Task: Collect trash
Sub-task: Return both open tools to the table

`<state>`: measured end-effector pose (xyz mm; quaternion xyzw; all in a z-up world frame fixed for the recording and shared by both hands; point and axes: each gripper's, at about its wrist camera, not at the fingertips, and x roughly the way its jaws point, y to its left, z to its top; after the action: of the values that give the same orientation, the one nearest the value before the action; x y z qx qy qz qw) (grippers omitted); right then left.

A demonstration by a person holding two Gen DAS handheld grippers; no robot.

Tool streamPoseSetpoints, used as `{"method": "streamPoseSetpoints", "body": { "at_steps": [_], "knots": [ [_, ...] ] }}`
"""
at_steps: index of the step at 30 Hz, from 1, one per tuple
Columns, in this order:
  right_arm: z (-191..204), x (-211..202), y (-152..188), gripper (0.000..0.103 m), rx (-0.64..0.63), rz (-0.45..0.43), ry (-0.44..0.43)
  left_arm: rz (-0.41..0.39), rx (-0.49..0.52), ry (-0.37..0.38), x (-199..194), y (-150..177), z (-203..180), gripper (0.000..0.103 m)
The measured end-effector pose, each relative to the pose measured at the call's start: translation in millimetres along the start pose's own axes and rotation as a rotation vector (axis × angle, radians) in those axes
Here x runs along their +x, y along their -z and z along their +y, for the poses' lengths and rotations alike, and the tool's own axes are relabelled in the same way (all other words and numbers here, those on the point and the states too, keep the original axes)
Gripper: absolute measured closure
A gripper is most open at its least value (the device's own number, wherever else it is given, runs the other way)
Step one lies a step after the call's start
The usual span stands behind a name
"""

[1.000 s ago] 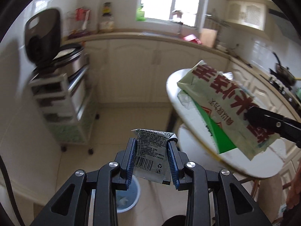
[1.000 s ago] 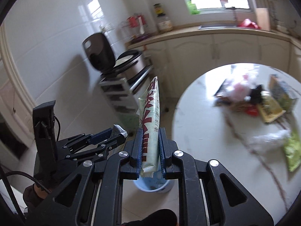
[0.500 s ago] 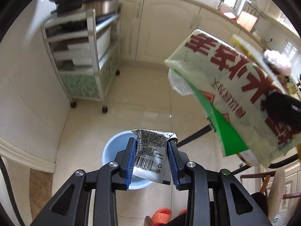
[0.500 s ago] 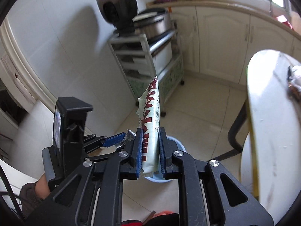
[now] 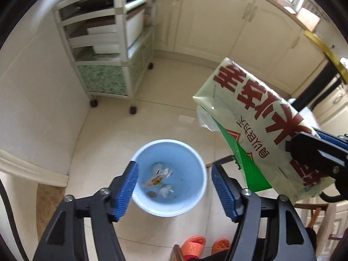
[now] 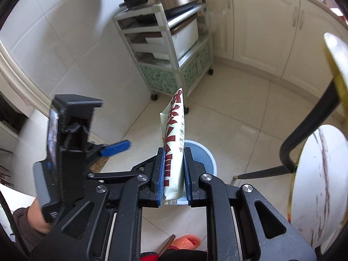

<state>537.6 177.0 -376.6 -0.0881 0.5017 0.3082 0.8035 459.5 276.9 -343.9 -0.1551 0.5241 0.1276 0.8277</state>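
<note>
Trash sits low in the bin (image 5: 169, 198), a round blue one on the pale tile floor. In there are crumpled white bits and a flat wrapper with some yellow on it. The left gripper (image 5: 174, 187) hangs right over the bin. Its jaws have just been opening and now stand wide apart, with nothing between the blue pads (image 5: 128, 187) — only the bin shows through the gap. The right gripper (image 6: 173, 171) is squeezed tight on a bag (image 6: 173, 152). From the right wrist view the bag is seen edge-on, thin and tall, sticking up past the pads, with the bin (image 6: 206, 158) partly hidden behind it. From the left wrist view the bag (image 5: 256, 117) shows its flat face — pale green with big red writing and a bright green corner — held up in the air to the right of the bin, tilted, and higher than the bin's rim. A white cart (image 5: 108, 50) on little wheels stands against the wall past the bin, with cream cupboards (image 5: 228, 28) beside it. Orange slippers (image 5: 195, 244) peek in at the bottom, near the bin. A round table (image 6: 317, 178) with a dark leg is on the right in the right wrist view.
</note>
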Motion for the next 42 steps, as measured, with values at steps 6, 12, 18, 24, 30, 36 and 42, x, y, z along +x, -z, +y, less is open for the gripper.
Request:
{"method": "streamPoseSetpoints", "body": {
  "at_steps": [6, 12, 18, 24, 30, 36, 42],
  "knots": [
    [5.3, 21.5, 0.7, 0.087, -0.009, 0.023, -0.026, -0.007, -0.074, -0.040, -9.0, 6.3, 16.6, 0.031],
    [11.4, 31.6, 0.4, 0.083, -0.018, 0.000, -0.015, -0.014, -0.114, -0.062, -21.2, 11.6, 25.2, 0.030],
    [19.9, 5.2, 2.1, 0.071, -0.018, -0.051, 0.016, -0.067, -0.101, -0.047, -52.5, 14.9, 20.1, 0.030],
    [28.5, -58.4, 8.8, 0.058, -0.028, -0.168, 0.095, -0.161, -0.048, -0.032, -97.5, 18.4, -6.0, 0.030],
    [26.0, -146.3, 25.7, 0.044, -0.020, -0.317, 0.173, -0.306, 0.033, 0.002, -163.9, 29.0, -51.0, 0.025],
    [-8.0, -228.1, 60.8, 0.036, 0.065, -0.438, 0.257, -0.419, 0.152, 0.079, -211.9, 42.6, -114.0, 0.018],
    [-61.4, -287.9, 101.0, 0.033, 0.183, -0.496, 0.352, -0.444, 0.280, 0.150, -227.3, 63.8, -184.1, 0.016]
  ]
}}
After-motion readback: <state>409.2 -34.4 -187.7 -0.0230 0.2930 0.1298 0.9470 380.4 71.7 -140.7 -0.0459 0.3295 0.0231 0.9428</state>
